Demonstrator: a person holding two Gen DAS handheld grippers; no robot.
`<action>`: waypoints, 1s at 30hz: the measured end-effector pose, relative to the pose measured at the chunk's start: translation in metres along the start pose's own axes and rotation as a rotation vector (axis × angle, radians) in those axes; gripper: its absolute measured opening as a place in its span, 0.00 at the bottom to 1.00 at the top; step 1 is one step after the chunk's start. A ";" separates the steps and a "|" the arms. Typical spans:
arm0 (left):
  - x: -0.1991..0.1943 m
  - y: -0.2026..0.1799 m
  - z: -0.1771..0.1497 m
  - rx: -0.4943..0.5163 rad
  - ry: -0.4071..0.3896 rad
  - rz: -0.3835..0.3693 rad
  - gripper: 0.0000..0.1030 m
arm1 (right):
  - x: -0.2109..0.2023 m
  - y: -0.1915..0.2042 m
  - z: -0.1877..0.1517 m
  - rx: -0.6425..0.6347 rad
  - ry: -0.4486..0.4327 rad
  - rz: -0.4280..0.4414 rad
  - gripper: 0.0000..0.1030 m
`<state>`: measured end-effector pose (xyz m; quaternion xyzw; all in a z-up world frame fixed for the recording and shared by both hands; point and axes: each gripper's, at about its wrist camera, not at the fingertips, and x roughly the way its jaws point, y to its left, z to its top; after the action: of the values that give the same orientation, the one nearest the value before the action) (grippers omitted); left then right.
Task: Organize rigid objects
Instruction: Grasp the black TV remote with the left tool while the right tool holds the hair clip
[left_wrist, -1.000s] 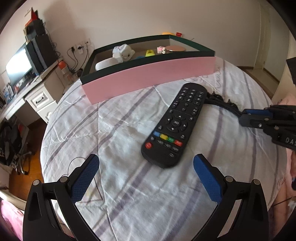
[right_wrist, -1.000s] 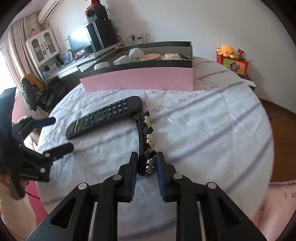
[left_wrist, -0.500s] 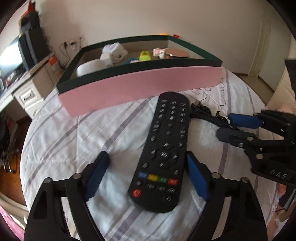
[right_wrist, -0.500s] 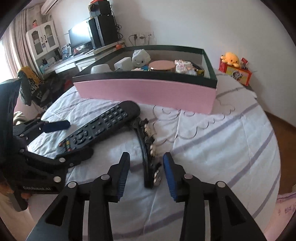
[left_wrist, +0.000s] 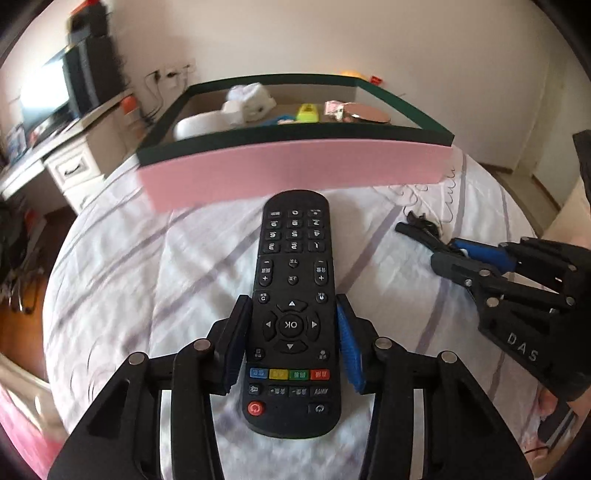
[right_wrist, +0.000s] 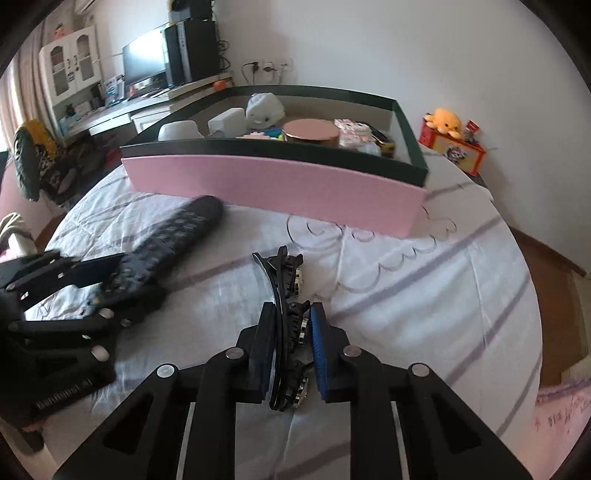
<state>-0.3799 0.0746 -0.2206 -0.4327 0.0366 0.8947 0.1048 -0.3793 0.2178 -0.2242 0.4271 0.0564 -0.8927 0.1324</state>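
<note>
Remote control (left_wrist: 291, 310) lies on the striped bed sheet (left_wrist: 147, 258) before the pink-fronted box (left_wrist: 295, 173), the left hand-held gripper (left_wrist: 293, 345) just closed against its sides. Right hand-held gripper (right_wrist: 291, 349) clamps the black hair clip (right_wrist: 284, 295) beside it.

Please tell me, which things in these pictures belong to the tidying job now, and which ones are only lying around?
Part of the job:
- remote control, gripped by the left tongs, which have just been closing
- hair clip, gripped by the right tongs
- pink box

Only lying around:
- monitor
- yellow plush toy
- white cabinet
</note>
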 end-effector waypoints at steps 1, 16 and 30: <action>-0.003 0.000 -0.004 -0.002 -0.002 -0.001 0.43 | -0.002 0.001 -0.001 0.003 -0.002 0.001 0.18; 0.011 -0.011 0.004 0.050 -0.021 -0.004 0.63 | 0.009 0.004 0.004 0.012 -0.014 -0.006 0.19; 0.006 -0.013 0.001 0.055 -0.048 0.018 0.43 | 0.005 0.010 0.000 -0.015 -0.034 -0.045 0.18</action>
<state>-0.3811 0.0884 -0.2247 -0.4078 0.0626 0.9043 0.1095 -0.3795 0.2077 -0.2284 0.4096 0.0705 -0.9021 0.1163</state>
